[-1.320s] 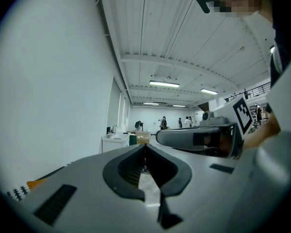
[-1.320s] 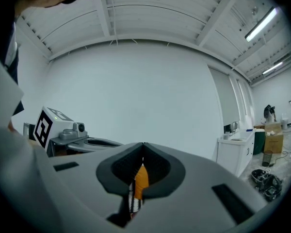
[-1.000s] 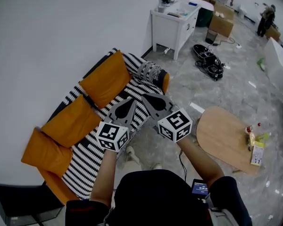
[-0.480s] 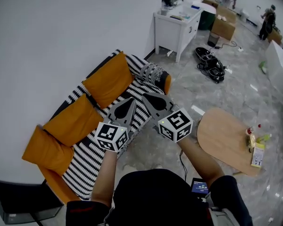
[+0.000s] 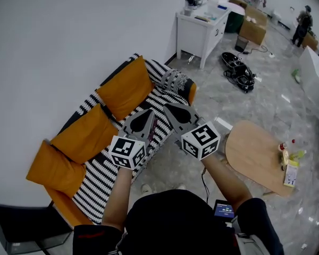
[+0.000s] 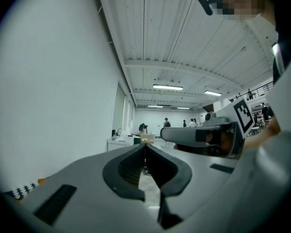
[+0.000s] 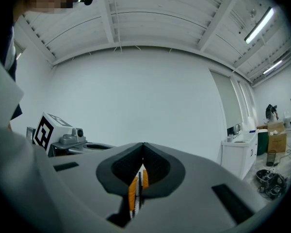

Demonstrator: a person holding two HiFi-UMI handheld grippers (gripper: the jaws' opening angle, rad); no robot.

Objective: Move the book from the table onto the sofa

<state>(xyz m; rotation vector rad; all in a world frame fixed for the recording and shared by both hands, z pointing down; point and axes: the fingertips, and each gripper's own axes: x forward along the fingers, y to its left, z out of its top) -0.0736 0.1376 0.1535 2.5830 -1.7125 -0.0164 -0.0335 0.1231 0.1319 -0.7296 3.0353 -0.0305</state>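
Note:
The black-and-white striped sofa (image 5: 103, 171) with orange cushions (image 5: 123, 87) lies along the wall at the left of the head view. Both grippers hang side by side over its seat, jaws pressed together with nothing in them: my left gripper (image 5: 150, 111) and my right gripper (image 5: 166, 106). A small pinkish patch (image 5: 153, 125) shows on the seat between them; I cannot tell if it is the book. The oval wooden table (image 5: 253, 154) stands to the right, with no book on it. My left gripper (image 6: 145, 144) points along the wall. My right gripper (image 7: 143, 144) faces the white wall.
Small bottles and a yellow carton (image 5: 290, 172) stand at the table's right end. Farther off are a white desk (image 5: 201, 27), a black tangle of gear (image 5: 237, 71) on the floor and cardboard boxes (image 5: 251, 28). A black box (image 5: 21, 226) sits beside the sofa's near end.
Both grippers have drifted a little to the right and up in the head view, still side by side over the sofa seat. Their jaws stay shut.

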